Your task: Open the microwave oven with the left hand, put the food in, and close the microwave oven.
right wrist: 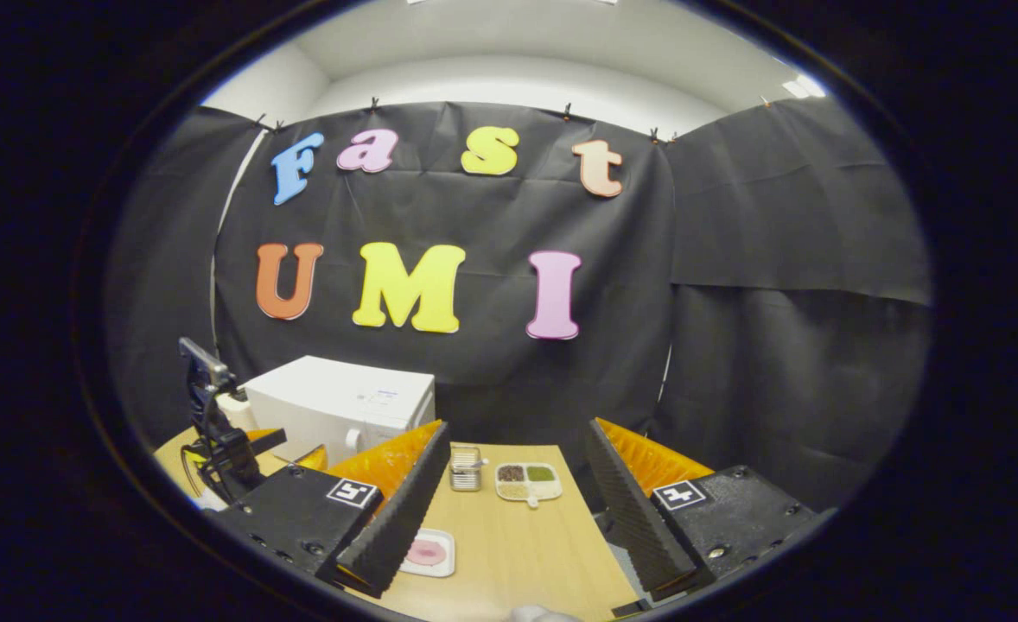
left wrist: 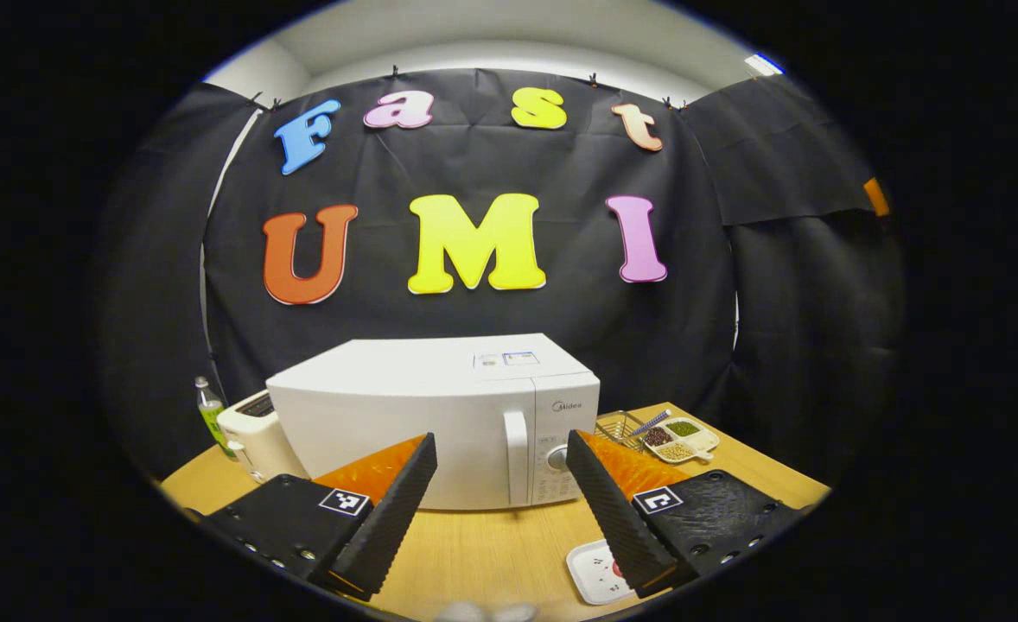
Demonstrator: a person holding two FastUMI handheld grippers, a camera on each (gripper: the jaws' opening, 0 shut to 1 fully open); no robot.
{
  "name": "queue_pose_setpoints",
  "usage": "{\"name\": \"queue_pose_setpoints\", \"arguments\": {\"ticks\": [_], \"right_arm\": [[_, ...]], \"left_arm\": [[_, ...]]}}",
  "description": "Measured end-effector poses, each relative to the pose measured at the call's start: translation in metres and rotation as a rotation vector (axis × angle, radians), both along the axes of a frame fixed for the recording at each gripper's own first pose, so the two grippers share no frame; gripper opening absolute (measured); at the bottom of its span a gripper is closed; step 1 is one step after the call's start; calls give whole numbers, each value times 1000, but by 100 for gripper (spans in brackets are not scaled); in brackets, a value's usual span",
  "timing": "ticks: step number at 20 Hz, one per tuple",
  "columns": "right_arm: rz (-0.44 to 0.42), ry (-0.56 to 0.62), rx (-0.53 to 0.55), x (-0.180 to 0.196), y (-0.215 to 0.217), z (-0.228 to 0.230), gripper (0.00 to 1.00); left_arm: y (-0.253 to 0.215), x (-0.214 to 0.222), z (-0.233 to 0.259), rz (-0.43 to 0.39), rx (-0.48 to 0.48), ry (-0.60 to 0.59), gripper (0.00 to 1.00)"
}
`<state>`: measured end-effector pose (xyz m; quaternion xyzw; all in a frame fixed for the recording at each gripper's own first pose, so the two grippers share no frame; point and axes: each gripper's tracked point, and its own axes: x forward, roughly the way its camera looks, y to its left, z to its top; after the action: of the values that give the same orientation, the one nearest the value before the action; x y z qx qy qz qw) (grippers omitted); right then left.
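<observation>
1 white microwave (left wrist: 440,415) with door closed, at the back of the wooden table (left wrist: 492,553), 1 plate of food (right wrist: 427,553) near the front, 1 divided dish (left wrist: 680,439), 1 toaster (left wrist: 254,441), 1 bottle (left wrist: 208,413), left gripper (left wrist: 500,510) and right gripper (right wrist: 513,518) jaws spread, empty.

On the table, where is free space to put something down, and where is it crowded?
Bare wood lies in front of the microwave, between its door and the white plate. In the right gripper view, more bare table runs between the plate and the divided dish. It is crowded beside the microwave: wire basket, dish, toaster, bottle.
</observation>
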<state>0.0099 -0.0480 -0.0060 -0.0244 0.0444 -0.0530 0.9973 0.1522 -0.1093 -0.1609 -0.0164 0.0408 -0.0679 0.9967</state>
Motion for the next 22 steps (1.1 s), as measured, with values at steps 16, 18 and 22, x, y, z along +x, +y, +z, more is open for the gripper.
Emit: {"name": "queue_pose_setpoints", "arguments": {"ticks": [16,18,22], "right_arm": [[-85,100,-20,-1,-40,-18,100],[-77,90,-15,-1,-37,-14,100],[-57,94,-15,-6,-29,-17,100]], "left_arm": [[-18,109,-70,42,-19,99,69],[-27,112,-83,18,-45,146,40],[-23,107,-78,23,-28,130,13]]}}
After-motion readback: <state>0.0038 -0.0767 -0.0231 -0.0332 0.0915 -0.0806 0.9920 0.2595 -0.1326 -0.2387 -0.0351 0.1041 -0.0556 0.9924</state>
